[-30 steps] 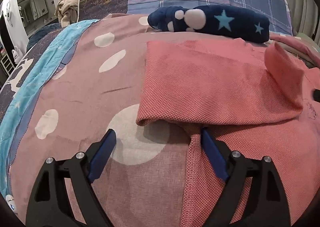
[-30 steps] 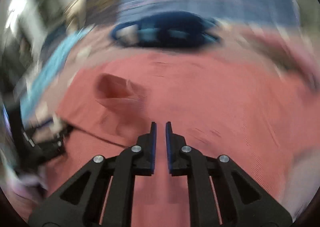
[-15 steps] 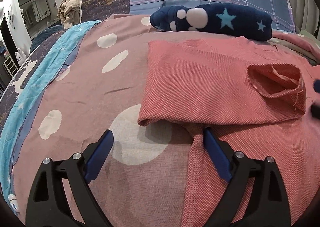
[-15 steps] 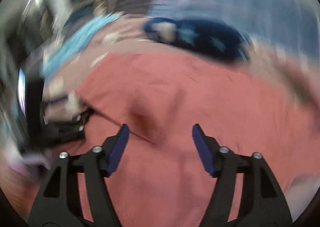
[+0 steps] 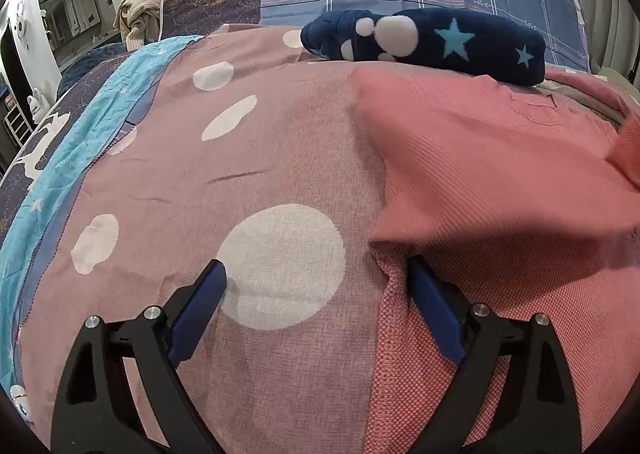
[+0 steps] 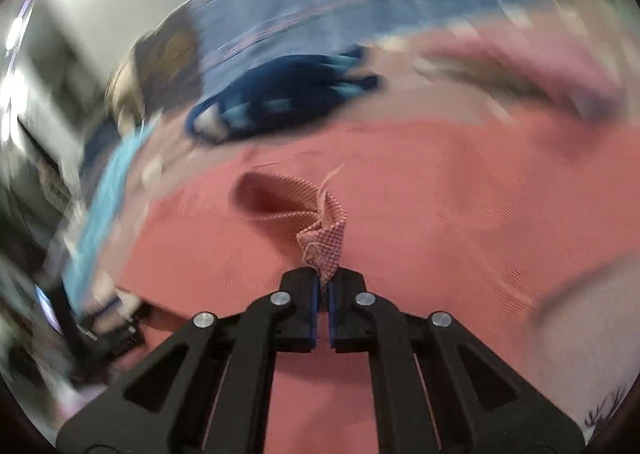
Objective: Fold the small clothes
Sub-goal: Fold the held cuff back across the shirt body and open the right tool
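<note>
The pink shirt (image 5: 500, 174) lies spread on the bed (image 5: 180, 182), in front of a navy roll (image 5: 432, 42); the left gripper (image 5: 316, 294) hangs wide open and empty over the shirt's left edge, one finger above the bedspread; the right gripper (image 6: 323, 286) is clamped tight on a bunched cuff (image 6: 324, 250) lifted off the shirt; that view is blurred.

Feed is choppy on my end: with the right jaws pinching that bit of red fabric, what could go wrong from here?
1. The right gripper holds only a small bunched tip of the red garment, beside a loose thread; it may slip out mid-fold.
2. The left gripper is open and pins nothing, so the whole garment could drag instead of folding.
3. The right view is motion-blurred, so placement could land crooked.
</note>
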`<state>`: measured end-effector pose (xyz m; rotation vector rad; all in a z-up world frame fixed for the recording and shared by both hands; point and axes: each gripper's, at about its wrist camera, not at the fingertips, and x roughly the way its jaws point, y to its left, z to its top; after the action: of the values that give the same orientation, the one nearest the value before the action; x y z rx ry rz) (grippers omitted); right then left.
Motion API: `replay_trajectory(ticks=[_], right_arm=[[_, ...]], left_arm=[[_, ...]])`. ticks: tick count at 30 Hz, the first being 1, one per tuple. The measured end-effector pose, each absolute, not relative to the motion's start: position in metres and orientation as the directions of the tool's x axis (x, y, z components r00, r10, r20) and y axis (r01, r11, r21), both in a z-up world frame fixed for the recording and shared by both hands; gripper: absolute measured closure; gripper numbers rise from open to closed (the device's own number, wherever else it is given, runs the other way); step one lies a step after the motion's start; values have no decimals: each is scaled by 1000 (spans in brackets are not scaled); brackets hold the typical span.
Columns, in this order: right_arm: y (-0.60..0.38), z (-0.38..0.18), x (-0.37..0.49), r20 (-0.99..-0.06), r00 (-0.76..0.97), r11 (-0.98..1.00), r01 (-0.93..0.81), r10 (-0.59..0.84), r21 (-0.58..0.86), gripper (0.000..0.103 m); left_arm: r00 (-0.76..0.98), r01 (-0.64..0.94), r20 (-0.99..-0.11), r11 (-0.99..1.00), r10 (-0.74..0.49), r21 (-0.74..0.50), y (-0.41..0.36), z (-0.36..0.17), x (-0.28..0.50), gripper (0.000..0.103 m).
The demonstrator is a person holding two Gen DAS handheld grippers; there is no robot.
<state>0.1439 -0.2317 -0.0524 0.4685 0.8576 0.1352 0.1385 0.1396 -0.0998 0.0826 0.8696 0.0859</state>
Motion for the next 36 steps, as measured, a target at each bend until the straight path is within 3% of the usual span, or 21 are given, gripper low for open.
replay_trajectory(ticks=[3, 5, 7, 10, 12, 13, 14, 15, 16, 18, 20, 21, 22, 24, 26, 29, 32, 36], right_arm=[[-270, -77, 134, -701, 586, 805, 132, 407, 579, 80], [-273, -86, 128, -699, 562, 795, 116, 442, 596, 71], [-273, -84, 128, -685, 566, 794, 87, 458, 602, 54], [-271, -82, 138, -671, 575, 785, 77, 469, 614, 40], [-270, -84, 151, -681, 576, 793, 89, 453, 602, 40], [-267, -85, 158, -689, 578, 805, 92, 437, 587, 45], [-262, -84, 165, -709, 577, 831, 93, 404, 549, 56], [-257, -80, 168, -726, 575, 856, 84, 376, 510, 96], [-251, -75, 171, -731, 575, 869, 68, 368, 491, 97], [-247, -47, 162, -641, 661, 854, 1, 390, 521, 97], [-251, -20, 148, -591, 743, 884, -5, 316, 467, 96], [-254, -17, 146, -613, 751, 910, 41, 244, 413, 92], [-258, -23, 149, -675, 720, 936, 107, 159, 335, 79], [-265, -45, 155, -798, 603, 956, 227, 13, 186, 63], [-277, -61, 148, -834, 550, 934, 316, -35, 169, 63], [-268, -41, 140, -774, 630, 938, 301, -59, 173, 58], [-221, -14, 155, -726, 686, 980, 108, 46, 165, 53], [-123, -4, 196, -725, 599, 939, -257, 339, 227, 57]], left_arm=[[643, -42, -758, 993, 111, 110, 140, -100, 138, 10], [643, -42, -757, 993, 113, 112, 140, -100, 138, 10], [643, -42, -757, 992, 116, 116, 139, -100, 138, 10], [643, -44, -756, 991, 122, 123, 138, -100, 138, 10], [641, -47, -757, 990, 130, 131, 138, -100, 139, 9], [640, -49, -757, 990, 132, 131, 138, -100, 139, 8], [638, -51, -759, 990, 131, 128, 138, -100, 139, 8], [637, -52, -761, 992, 124, 119, 140, -100, 139, 8], [637, -52, -761, 992, 119, 112, 141, -100, 139, 8], [637, -54, -762, 993, 113, 102, 143, -100, 139, 8], [638, -55, -762, 993, 116, 106, 142, -100, 139, 8], [639, -55, -760, 992, 122, 113, 141, -100, 139, 8], [640, -55, -758, 992, 126, 118, 140, -100, 139, 8], [641, -55, -756, 991, 130, 124, 139, -100, 138, 8], [641, -55, -756, 991, 129, 122, 140, -100, 139, 8], [642, -55, -756, 991, 128, 122, 140, -100, 138, 8], [642, -55, -756, 991, 126, 119, 141, -100, 139, 8], [643, -55, -757, 993, 114, 103, 144, -100, 138, 8]])
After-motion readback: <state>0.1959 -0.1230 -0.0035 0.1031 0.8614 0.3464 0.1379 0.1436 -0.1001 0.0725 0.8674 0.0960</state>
